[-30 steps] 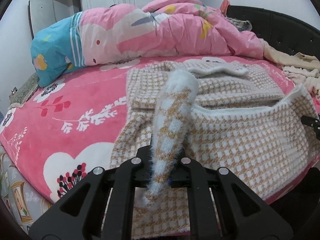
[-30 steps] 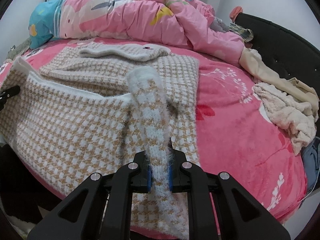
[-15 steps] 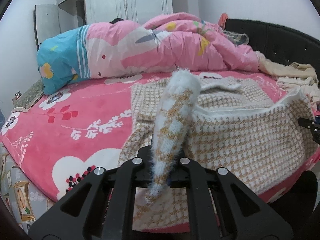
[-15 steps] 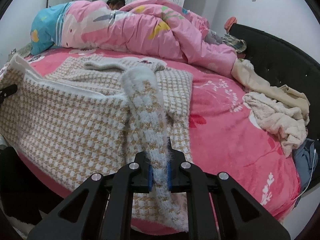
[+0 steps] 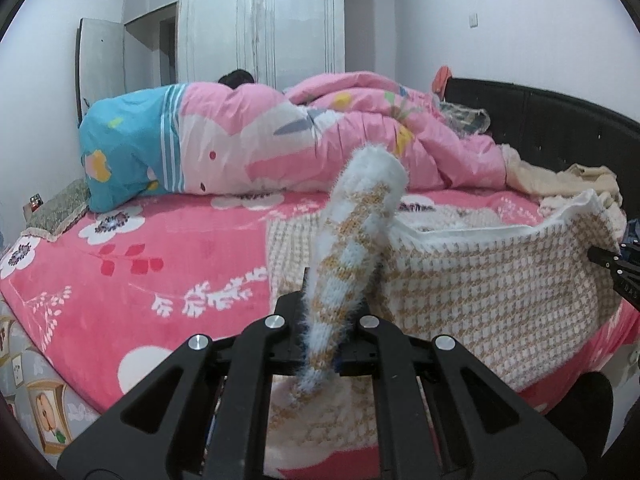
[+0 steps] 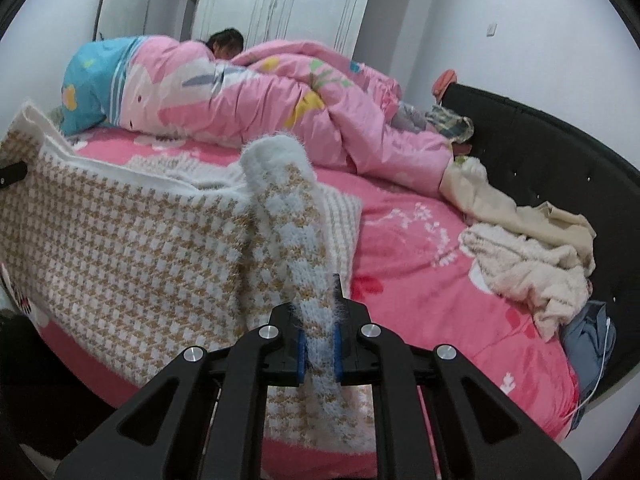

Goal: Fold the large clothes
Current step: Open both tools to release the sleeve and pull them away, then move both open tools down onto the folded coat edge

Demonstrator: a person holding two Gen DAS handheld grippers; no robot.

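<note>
Grippers left (image 5: 325, 354) and right (image 6: 319, 350) each clamp a corner of the fuzzy tan-and-white houndstooth knit garment (image 6: 120, 240), lifting its lower-frame hem, probably to fold it.

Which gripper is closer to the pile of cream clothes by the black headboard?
Right. The right gripper has the cream clothes just off to its right; the left gripper sits on the sweater's far side from them.
</note>
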